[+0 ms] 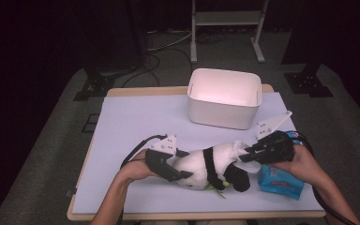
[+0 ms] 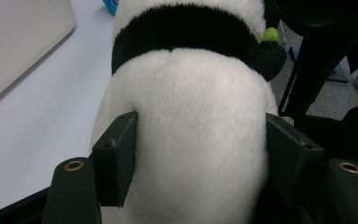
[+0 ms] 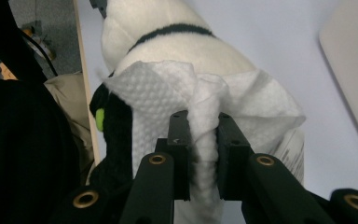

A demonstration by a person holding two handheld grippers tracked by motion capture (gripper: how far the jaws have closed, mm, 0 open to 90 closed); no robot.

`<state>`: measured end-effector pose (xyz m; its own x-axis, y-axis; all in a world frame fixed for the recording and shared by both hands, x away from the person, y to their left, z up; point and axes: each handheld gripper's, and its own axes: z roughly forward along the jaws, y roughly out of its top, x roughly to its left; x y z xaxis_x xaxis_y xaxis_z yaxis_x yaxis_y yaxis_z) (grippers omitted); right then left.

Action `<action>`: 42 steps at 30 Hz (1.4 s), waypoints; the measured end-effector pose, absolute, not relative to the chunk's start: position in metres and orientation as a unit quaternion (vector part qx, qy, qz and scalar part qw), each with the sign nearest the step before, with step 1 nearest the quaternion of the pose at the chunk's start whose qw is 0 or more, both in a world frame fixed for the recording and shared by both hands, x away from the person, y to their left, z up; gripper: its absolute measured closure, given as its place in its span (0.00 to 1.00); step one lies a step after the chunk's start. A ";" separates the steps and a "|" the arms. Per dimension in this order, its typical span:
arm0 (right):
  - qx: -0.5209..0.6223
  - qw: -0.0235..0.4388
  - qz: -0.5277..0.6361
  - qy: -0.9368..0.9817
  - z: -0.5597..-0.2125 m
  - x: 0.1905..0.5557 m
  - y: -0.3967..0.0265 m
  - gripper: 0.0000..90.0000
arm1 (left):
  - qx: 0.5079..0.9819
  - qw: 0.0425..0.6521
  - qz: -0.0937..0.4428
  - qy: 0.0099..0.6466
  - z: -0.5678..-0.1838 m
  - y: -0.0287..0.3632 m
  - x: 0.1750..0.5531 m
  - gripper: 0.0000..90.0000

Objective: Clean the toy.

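Observation:
A black-and-white plush panda (image 1: 209,165) lies on its side near the table's front edge. My left gripper (image 1: 183,176) is shut on the panda's white rear body (image 2: 200,140), one jaw on each flank. My right gripper (image 1: 244,157) comes in from the right and is shut on a bunched white wet wipe (image 3: 205,112), which drapes over the panda's head end (image 3: 168,51). In the high view the wipe (image 1: 238,146) pokes up between the right gripper and the panda.
A blue wet-wipe pack (image 1: 280,182) lies on the table under my right hand. A white bin (image 1: 224,99) stands at the back centre of the pale blue table top (image 1: 136,122). The floor beyond holds cables and a metal stand.

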<state>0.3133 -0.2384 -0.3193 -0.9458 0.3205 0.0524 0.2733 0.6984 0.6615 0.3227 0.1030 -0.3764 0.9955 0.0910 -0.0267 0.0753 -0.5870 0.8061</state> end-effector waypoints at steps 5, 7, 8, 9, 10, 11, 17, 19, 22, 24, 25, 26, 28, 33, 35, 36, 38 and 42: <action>0.146 0.035 0.355 0.923 -0.309 0.324 -0.220 0.86 | 0.891 0.450 0.014 0.048 -0.374 0.102 0.324 0.37; 0.143 0.032 0.351 0.925 -0.308 0.329 -0.211 0.86 | 0.894 0.446 0.016 0.045 -0.372 0.102 0.325 0.38; 0.142 0.028 0.352 0.925 -0.308 0.331 -0.207 0.86 | 0.894 0.445 0.015 0.046 -0.371 0.101 0.325 0.38; 0.138 0.026 0.350 0.926 -0.308 0.333 -0.203 0.86 | 0.895 0.443 0.015 0.045 -0.371 0.100 0.325 0.38; 0.136 0.026 0.348 0.927 -0.307 0.335 -0.198 0.86 | 0.896 0.442 0.014 0.046 -0.371 0.100 0.325 0.38; 0.135 0.024 0.347 0.928 -0.308 0.336 -0.194 0.86 | 0.896 0.441 0.012 0.049 -0.371 0.100 0.325 0.38; 0.135 0.035 0.326 0.935 -0.313 0.336 -0.188 0.86 | 0.889 0.448 -0.009 0.091 -0.374 0.100 0.329 0.25; 0.142 0.032 0.326 0.934 -0.315 0.335 -0.189 0.87 | 0.888 0.448 -0.017 0.107 -0.374 0.096 0.330 0.19; 0.139 0.030 0.329 0.933 -0.317 0.333 -0.191 0.87 | 0.890 0.440 -0.026 0.119 -0.377 0.091 0.332 0.11; 0.138 0.031 0.329 0.934 -0.318 0.330 -0.191 0.87 | 0.890 0.439 -0.031 0.122 -0.379 0.088 0.332 0.08; 0.137 0.030 0.329 0.934 -0.319 0.330 -0.190 0.87 | 0.889 0.439 -0.032 0.125 -0.379 0.087 0.332 0.07; 0.135 0.032 0.328 0.934 -0.319 0.329 -0.190 0.87 | 0.890 0.438 -0.032 0.124 -0.379 0.087 0.332 0.07; 0.134 0.029 0.329 0.934 -0.320 0.328 -0.190 0.87 | 0.892 0.434 -0.030 0.123 -0.380 0.085 0.332 0.05; 0.132 0.025 0.329 0.935 -0.320 0.325 -0.187 0.87 | 0.899 0.424 -0.029 0.108 -0.383 0.077 0.331 0.06; 0.133 0.024 0.329 0.935 -0.320 0.325 -0.188 0.87 | 0.899 0.425 -0.024 0.101 -0.381 0.079 0.331 0.15; 0.134 0.023 0.332 0.934 -0.319 0.326 -0.189 0.87 | 0.899 0.427 -0.016 0.096 -0.380 0.081 0.330 0.21; 0.136 0.024 0.337 0.931 -0.318 0.328 -0.190 0.87 | 0.898 0.431 -0.002 0.090 -0.378 0.083 0.329 0.30; 0.136 0.030 0.344 0.929 -0.313 0.333 -0.191 0.87 | 0.895 0.437 0.017 0.087 -0.373 0.085 0.330 0.37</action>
